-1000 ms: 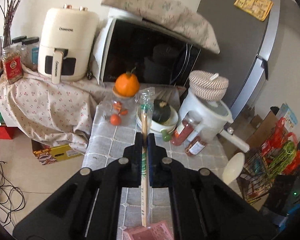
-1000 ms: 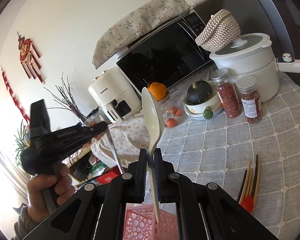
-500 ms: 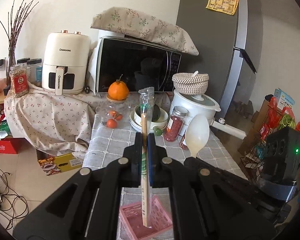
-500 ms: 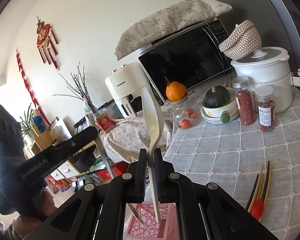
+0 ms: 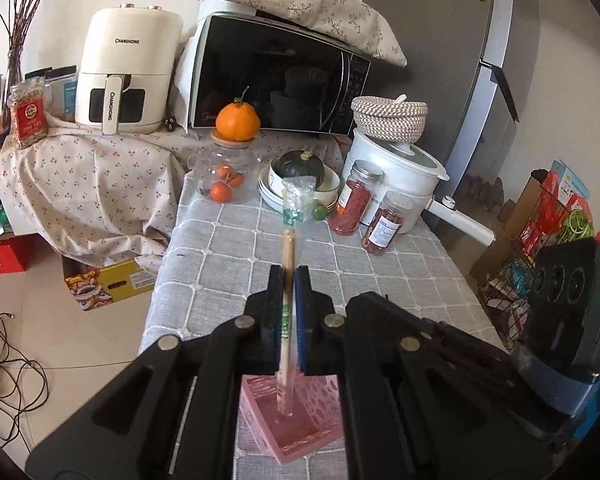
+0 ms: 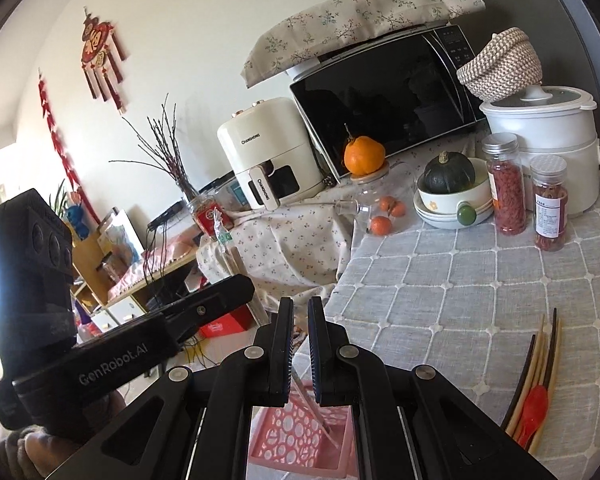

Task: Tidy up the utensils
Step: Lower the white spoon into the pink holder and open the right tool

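My left gripper (image 5: pixel 290 270) is shut on a pair of wooden chopsticks (image 5: pixel 288 248) in a clear wrapper. They stand nearly upright, with their lower end inside the pink perforated basket (image 5: pixel 324 404). My right gripper (image 6: pixel 300 304) hangs over the same basket (image 6: pixel 288 428). Its fingers stand close together and no spoon shows between them. A pale slanted stick lies in the basket under them; I cannot tell what it is. The left gripper (image 6: pixel 244 286) reaches in from the left. More chopsticks and a red spoon (image 6: pixel 536 396) lie on the grey tablecloth (image 6: pixel 440 300).
Behind stand two spice jars (image 5: pixel 354 204), a white pot (image 5: pixel 396 176), stacked bowls with a dark squash (image 5: pixel 302 166), a glass jar (image 5: pixel 224 176) with an orange on top, a microwave (image 5: pixel 276 76) and an air fryer (image 5: pixel 128 72). The table's left edge drops to the floor.
Both grippers have come down over the pink basket. The chopsticks' lower end now reaches inside it. The white spoon that stood in the right gripper is no longer visible.
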Demonstrator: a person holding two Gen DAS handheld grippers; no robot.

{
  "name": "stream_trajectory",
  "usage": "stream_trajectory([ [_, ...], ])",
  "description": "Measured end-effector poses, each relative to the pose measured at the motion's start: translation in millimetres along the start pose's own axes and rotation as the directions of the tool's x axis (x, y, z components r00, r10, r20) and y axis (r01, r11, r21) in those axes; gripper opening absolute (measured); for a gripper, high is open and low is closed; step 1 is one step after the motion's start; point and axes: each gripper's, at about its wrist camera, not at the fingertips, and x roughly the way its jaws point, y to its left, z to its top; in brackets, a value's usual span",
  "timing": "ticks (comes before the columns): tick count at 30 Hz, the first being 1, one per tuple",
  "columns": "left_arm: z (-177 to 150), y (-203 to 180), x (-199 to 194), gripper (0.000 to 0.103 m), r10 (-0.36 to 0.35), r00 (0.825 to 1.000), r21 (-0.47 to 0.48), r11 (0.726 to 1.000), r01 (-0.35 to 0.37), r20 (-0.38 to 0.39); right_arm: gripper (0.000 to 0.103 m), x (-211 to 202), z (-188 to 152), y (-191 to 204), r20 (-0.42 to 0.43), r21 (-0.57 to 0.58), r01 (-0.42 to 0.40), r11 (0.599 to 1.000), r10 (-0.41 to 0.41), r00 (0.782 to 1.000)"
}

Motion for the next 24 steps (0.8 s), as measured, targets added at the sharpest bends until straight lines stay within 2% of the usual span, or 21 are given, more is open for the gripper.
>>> stream_trajectory([
  [4, 0, 5, 0, 0.006, -0.03, 0.998, -0.032, 0.999, 0.028, -0.062, 0.01, 7, 4, -17, -0.074, 0.066, 0.024, 0.998, -0.019, 0.997],
  [6, 2, 9, -3, 0.006, -0.041, 0.997, -0.054, 0.998, 0.037, -0.066, 0.025, 11, 11, -36, -0.112, 0.128, 0.051, 0.991, -0.036, 0.993],
  [8, 4, 11, -3, 0.006, -0.046, 0.996, -0.064, 0.997, 0.041, -0.075, 0.052, 18, 16, -57, -0.173, 0.195, 0.074, 0.978, -0.04, 0.984],
  [10, 6, 12, -3, 0.006, -0.045, 0.995, -0.076, 0.996, 0.039, -0.085, 0.053, 30, 17, -79, -0.236, 0.282, 0.078, 0.956, -0.01, 0.972],
  [12, 8, 14, -2, 0.006, -0.062, 0.994, -0.094, 0.994, 0.053, -0.088, 0.054, 51, 16, -95, -0.341, 0.333, 0.072, 0.94, 0.048, 0.939],
  [14, 9, 14, -1, 0.007, -0.071, 0.992, -0.105, 0.993, 0.06, -0.1, 0.053, 82, 16, -101, -0.476, 0.31, 0.103, 0.945, 0.06, 0.877],
  [16, 13, 13, -2, 0.007, -0.079, 0.991, -0.104, 0.992, 0.068, -0.111, 0.053, 114, 21, -97, -0.573, 0.217, 0.122, 0.968, 0.025, 0.819],
  [21, 29, 20, -20, 0.039, -0.083, 0.995, -0.104, 0.992, 0.076, -0.062, 0.053, 180, 18, -81, -0.705, 0.089, 0.061, 0.994, 0.02, 0.709],
  [22, 31, 22, -24, 0.041, -0.085, 0.995, -0.113, 0.99, 0.078, -0.051, 0.053, 190, 15, -80, -0.722, 0.068, 0.064, 0.996, 0.004, 0.692],
  [24, 33, 26, -24, 0.043, -0.072, 0.996, -0.131, 0.989, 0.064, -0.054, 0.053, 207, 14, -84, -0.738, 0.031, 0.092, 0.995, -0.039, 0.673],
])
